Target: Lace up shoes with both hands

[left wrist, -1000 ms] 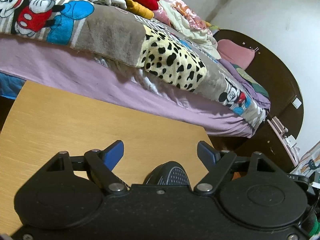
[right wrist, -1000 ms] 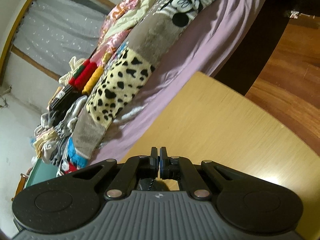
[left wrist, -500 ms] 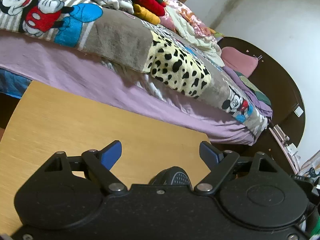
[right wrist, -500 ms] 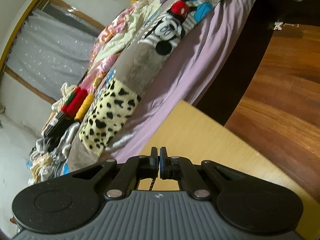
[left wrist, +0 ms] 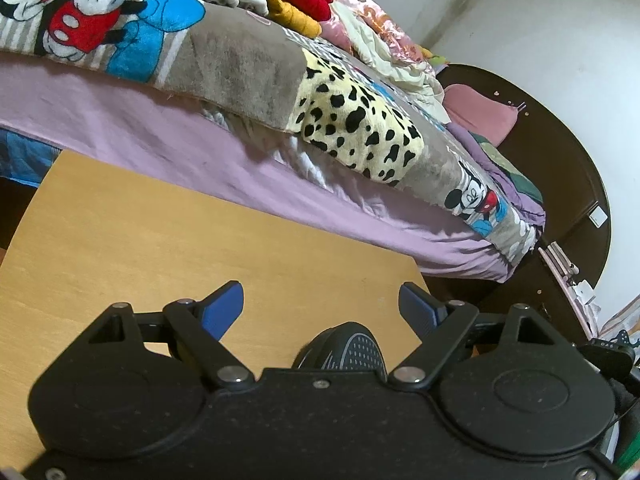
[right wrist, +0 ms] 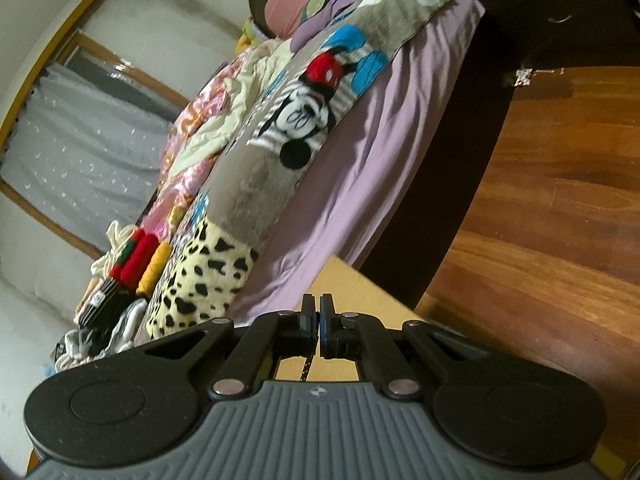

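Note:
In the left wrist view, the toe of a black shoe (left wrist: pixel 344 346) with a dotted sole pattern pokes up just behind my left gripper (left wrist: pixel 322 304). That gripper stands wide open above the wooden table (left wrist: pixel 160 248), its blue fingertips (left wrist: pixel 224 306) well apart with nothing between them. In the right wrist view my right gripper (right wrist: pixel 316 320) is shut, and a thin dark speckled shoelace (right wrist: pixel 306 366) hangs down from between its pads. Most of the shoe is hidden behind the gripper bodies.
A bed with a purple sheet (left wrist: pixel 280 184) and a cartoon-print blanket (left wrist: pixel 240 64) runs along the table's far edge, with piled clothes (left wrist: pixel 296 0) on top. Dark wooden flooring (right wrist: pixel 560 200) lies past the table's right corner. A dark headboard (left wrist: pixel 560 152) stands at the right.
The right gripper has swung sideways and rolled with the lace still pinched, so more floor and less table shows. The left gripper's fingers spread slightly wider and it has stayed in place.

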`<state>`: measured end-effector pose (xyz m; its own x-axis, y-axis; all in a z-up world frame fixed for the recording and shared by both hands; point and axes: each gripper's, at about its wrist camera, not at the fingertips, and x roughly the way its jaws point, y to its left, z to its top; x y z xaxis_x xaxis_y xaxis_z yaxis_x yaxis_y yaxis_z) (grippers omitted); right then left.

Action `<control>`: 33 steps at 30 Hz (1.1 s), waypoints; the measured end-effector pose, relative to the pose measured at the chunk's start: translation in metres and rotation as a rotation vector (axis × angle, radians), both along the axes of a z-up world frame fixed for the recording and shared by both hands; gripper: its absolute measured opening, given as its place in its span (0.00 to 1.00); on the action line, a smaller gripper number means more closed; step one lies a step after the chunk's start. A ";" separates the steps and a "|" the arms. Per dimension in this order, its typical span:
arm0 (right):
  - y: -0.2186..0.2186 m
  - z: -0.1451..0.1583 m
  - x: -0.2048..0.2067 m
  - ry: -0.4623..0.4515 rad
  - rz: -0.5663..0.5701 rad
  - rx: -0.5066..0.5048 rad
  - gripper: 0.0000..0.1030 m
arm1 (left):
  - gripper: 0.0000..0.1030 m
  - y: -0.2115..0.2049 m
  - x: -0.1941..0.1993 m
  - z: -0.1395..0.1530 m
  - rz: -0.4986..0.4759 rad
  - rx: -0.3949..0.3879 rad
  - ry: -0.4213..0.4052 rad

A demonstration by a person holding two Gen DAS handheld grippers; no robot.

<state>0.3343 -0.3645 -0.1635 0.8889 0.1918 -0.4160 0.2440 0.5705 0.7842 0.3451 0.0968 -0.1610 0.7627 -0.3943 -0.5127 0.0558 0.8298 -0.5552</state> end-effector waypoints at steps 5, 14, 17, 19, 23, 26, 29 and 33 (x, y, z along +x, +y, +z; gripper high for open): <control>-0.019 0.003 -0.007 -0.012 -0.071 -0.002 0.04 | 0.83 -0.001 -0.001 -0.001 -0.006 0.009 0.005; -0.048 0.004 -0.020 -0.024 -0.171 -0.005 0.04 | 0.83 -0.002 0.000 -0.001 -0.007 0.010 0.012; -0.054 0.005 -0.023 -0.030 -0.199 -0.009 0.04 | 0.83 -0.002 0.000 -0.001 -0.011 0.010 0.012; -0.057 0.006 -0.025 -0.033 -0.221 -0.013 0.04 | 0.83 -0.002 0.000 -0.001 -0.012 0.011 0.013; -0.067 0.007 -0.030 -0.039 -0.267 -0.017 0.04 | 0.83 -0.002 0.000 -0.001 -0.013 0.011 0.014; -0.074 0.008 -0.034 -0.044 -0.294 -0.019 0.04 | 0.83 -0.002 0.000 -0.001 -0.013 0.011 0.014; -0.082 0.009 -0.038 -0.050 -0.316 -0.021 0.04 | 0.83 -0.003 -0.001 -0.001 -0.010 0.012 0.016; -0.090 0.011 -0.043 -0.055 -0.347 -0.023 0.04 | 0.83 -0.005 -0.001 -0.001 -0.010 0.013 0.017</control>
